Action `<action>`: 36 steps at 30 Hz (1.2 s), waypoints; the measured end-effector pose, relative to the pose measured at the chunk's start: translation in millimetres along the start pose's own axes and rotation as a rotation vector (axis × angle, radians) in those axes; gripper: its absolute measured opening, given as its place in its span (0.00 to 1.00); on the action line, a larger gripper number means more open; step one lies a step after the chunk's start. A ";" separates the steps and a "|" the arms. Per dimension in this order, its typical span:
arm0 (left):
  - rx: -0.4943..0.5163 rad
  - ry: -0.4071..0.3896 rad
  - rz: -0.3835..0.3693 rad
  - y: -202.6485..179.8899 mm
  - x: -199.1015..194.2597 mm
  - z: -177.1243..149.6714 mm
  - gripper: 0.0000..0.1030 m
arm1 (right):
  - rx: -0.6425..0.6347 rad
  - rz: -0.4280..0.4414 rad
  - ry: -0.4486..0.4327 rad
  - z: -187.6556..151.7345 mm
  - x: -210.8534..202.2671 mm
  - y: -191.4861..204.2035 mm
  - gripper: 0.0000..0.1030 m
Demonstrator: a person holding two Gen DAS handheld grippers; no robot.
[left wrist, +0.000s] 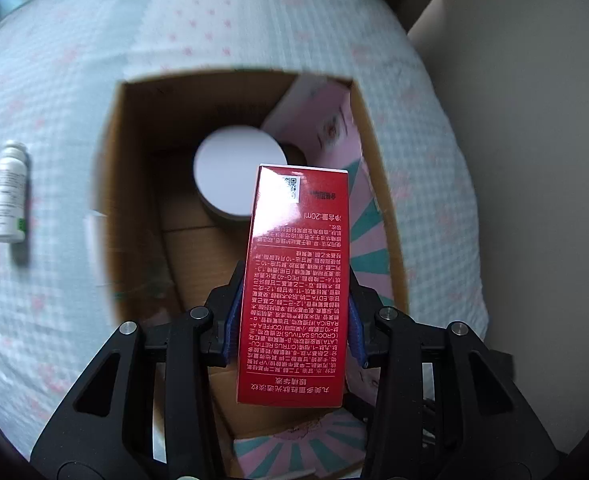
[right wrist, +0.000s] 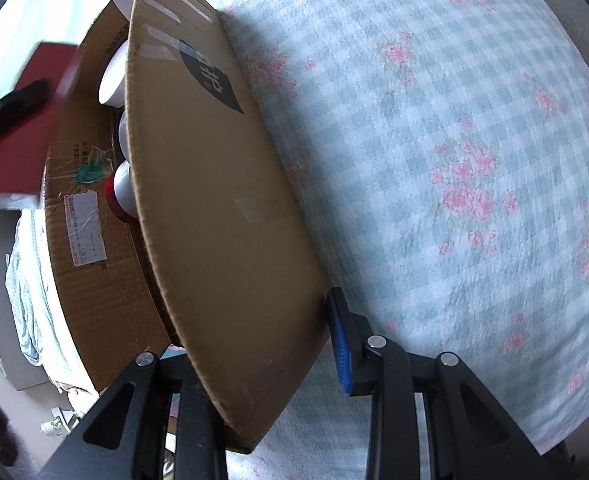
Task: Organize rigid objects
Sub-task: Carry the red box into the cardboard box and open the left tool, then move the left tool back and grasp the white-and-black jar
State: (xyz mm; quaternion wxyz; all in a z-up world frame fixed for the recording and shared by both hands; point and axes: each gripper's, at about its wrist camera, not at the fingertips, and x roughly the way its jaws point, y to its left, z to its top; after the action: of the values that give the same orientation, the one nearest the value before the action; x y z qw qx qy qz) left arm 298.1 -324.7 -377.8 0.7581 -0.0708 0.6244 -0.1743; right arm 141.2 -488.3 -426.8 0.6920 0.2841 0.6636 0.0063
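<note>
Item 1 – red carton point(left wrist: 296, 280): tall, slim, glossy, white print on the facing side, QR label near its top end. Clamped by left gripper point(left wrist: 294, 320); blue pads point(left wrist: 233, 320) press both long sides, approx. mid-length. Carton sits over the open mouth of the cardboard box point(left wrist: 128, 184), not resting on anything inside. In the right wrist view the same carton point(right wrist: 22, 128) shows blurred at the left edge, beside the box's far wall, w/ a black finger across it.

Item 2 – cardboard box: brown, top open, standing on the bedspread point(left wrist: 54, 80). Contents seen from the left wrist view: round white lid point(left wrist: 230, 168) on a jar, partly hidden behind the carton; pink box w/ teal rays point(left wrist: 334, 140) leaning along the right inner wall. More pink-and-teal card at the near end; can't tell if it's the same piece. Right wrist view shows white rounded items and a red-and-white one point(right wrist: 120, 196) inside, mostly hidden by the near flap.

Item 3 – box flap point(right wrist: 214, 200): brown, dark logo, tape strips. Right gripper point(right wrist: 254, 344) is clenched on its lower edge; blue pad point(right wrist: 340, 344) touches the outer face, other finger behind the flap.

Item 4 – white bottle point(left wrist: 9, 194): lying on the bedspread, left of the box, well apart.

Item 5 – bedspread: pale blue-green check, pink flowers.
</note>
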 end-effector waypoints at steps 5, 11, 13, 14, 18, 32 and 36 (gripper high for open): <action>0.039 0.016 0.044 -3.4 10.0 -1.8 0.37 | 0.008 0.006 -0.004 0.5 1.8 4.4 0.28; 0.086 -0.003 0.137 -10.3 -3.8 2.6 0.99 | -0.002 0.006 0.004 0.6 1.4 -0.6 0.28; 0.103 -0.021 0.136 -10.1 -11.8 5.7 1.00 | -0.006 0.007 0.007 2.7 1.9 -0.9 0.29; 0.108 -0.021 0.139 -9.9 -15.3 6.9 1.00 | -0.007 0.008 0.006 2.6 1.7 -0.6 0.29; 0.104 -0.026 0.141 -5.2 -29.5 5.5 1.00 | -0.010 0.013 0.003 3.9 2.9 -2.9 0.29; 0.002 -0.097 0.160 37.2 -112.9 -35.0 1.00 | -0.030 0.009 0.013 3.1 5.0 0.1 0.29; -0.046 -0.151 0.190 65.4 -151.5 -48.7 1.00 | -0.033 0.007 0.016 3.4 4.9 1.1 0.29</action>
State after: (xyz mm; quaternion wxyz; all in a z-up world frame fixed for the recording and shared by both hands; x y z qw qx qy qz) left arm 238.1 -205.1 -269.6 0.8144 -0.0417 0.5731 -0.0815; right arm 145.2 -486.8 -431.0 0.6913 0.2748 0.6679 0.0219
